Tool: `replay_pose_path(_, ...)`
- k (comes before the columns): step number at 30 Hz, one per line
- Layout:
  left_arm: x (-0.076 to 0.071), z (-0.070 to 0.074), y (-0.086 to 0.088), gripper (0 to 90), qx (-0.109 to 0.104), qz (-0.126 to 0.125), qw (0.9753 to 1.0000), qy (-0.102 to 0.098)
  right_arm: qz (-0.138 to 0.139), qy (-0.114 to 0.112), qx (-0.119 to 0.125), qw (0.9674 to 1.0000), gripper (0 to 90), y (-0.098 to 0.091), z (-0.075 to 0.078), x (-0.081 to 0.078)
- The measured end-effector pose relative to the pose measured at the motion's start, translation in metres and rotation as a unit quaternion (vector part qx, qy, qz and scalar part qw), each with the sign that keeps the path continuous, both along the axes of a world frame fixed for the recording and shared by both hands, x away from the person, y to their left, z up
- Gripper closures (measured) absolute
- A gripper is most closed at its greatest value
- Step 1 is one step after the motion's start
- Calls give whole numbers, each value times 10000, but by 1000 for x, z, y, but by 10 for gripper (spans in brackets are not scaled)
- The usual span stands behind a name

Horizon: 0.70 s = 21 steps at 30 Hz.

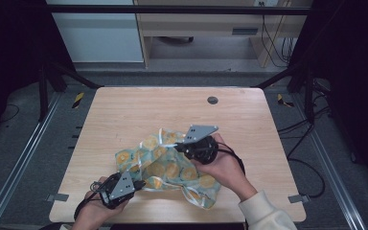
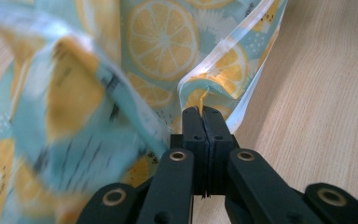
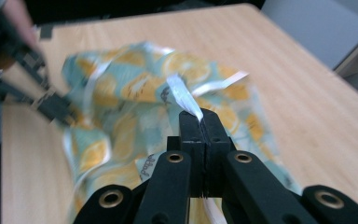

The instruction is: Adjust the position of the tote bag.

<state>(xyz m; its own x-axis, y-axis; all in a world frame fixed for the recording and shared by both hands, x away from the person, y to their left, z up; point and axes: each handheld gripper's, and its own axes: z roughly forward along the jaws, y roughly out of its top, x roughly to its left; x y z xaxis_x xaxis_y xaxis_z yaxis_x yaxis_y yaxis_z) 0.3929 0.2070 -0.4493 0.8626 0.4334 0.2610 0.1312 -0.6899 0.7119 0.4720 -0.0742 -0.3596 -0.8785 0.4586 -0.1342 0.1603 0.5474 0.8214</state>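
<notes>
No text, label, brand or number can be read here. The lemon-print cloth [image 3: 135, 107] carries a small dark script near the lower middle of the right gripper view, too blurred to make out.

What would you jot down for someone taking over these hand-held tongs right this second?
Left tongs: shut on the near edge of the lemon-print cloth.
Right tongs: shut on the cloth's white-trimmed edge, farther up.
The cloth lies crumpled at the middle of the wooden table, partly lifted.
Done: both edges gripped.
Left: probably spreading or folding it; it is still rumpled.
</notes>
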Motion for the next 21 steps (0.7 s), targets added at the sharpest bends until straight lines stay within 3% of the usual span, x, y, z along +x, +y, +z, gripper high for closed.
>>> replay_pose_path(8,-2,-1,-1,900,142,-44,9999,-18,-354,-41,209,9991,899,-12,16,31)
replay_pose_path(13,-3,1,1,900,429,-21,9989,-183,-514,-99,172,9985,900,-16,17,43)
replay_pose_path(14,-2,0,1,900,353,26,9993,-144,-544,-85,212,9983,900,-18,17,46)
replay_pose_path(21,1,-4,0,900,483,94,9988,-4,-803,10,121,9967,900,-26,9,70)
